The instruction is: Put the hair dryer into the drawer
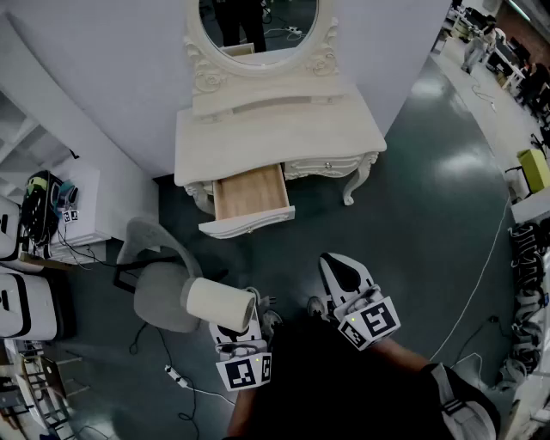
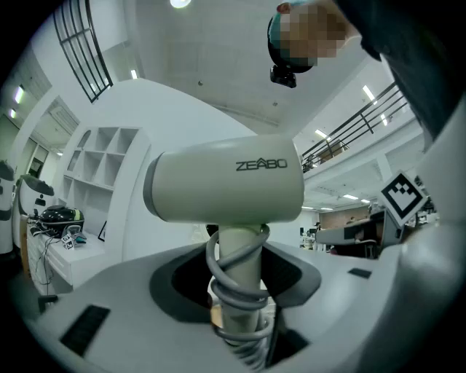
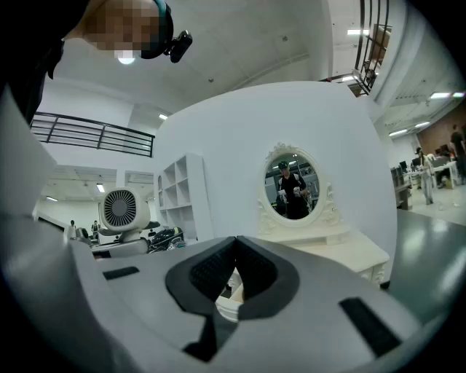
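A cream hair dryer stands upright in my left gripper, low in the head view. The jaws are shut on its handle, which has the grey cord wound round it. In the right gripper view the hair dryer shows at the left. My right gripper is beside it to the right, shut, with nothing held. The wooden drawer of the white dressing table stands pulled out, ahead of both grippers.
A grey chair stands left of my left gripper. White shelving with gear is at the far left. A power strip and cables lie on the dark floor. An oval mirror tops the table.
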`<state>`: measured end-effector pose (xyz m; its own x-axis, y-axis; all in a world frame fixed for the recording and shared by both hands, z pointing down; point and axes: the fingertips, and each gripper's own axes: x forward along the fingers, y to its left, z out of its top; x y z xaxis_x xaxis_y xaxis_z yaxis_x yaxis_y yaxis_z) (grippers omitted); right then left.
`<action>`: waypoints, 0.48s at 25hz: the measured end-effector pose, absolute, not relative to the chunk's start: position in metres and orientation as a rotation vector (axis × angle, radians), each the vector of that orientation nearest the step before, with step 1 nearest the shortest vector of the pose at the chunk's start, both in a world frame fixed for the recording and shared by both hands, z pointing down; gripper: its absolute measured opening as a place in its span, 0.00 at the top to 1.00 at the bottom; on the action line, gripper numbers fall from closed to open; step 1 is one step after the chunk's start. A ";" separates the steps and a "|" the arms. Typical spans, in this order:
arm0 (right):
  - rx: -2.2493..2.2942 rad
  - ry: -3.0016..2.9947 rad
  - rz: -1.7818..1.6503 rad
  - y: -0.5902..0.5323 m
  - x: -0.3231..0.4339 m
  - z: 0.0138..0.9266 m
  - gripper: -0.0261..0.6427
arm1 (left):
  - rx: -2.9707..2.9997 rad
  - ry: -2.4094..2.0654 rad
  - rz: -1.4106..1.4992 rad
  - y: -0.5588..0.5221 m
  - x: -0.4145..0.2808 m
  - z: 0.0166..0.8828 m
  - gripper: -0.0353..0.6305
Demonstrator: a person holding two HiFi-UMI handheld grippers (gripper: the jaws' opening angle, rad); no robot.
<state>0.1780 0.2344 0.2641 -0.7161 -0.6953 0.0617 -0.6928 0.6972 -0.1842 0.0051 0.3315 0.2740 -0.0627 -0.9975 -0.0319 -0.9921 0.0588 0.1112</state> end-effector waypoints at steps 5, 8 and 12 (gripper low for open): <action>-1.174 2.884 -0.297 0.233 0.174 0.266 0.92 | 2.116 -2.246 -0.162 0.330 0.002 0.276 0.65; -1.169 2.886 -0.287 0.234 0.174 0.265 0.92 | 2.116 -2.249 -0.164 0.331 0.002 0.276 0.65; -1.172 2.890 -0.290 0.234 0.173 0.265 0.92 | 2.115 -2.252 -0.167 0.331 0.001 0.274 0.65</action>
<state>0.1732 0.2340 0.2645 -0.7200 -0.6913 0.0608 -0.6896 0.7028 -0.1746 0.0010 0.3309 0.2741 -0.0645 -0.9972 -0.0391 -0.9920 0.0598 0.1114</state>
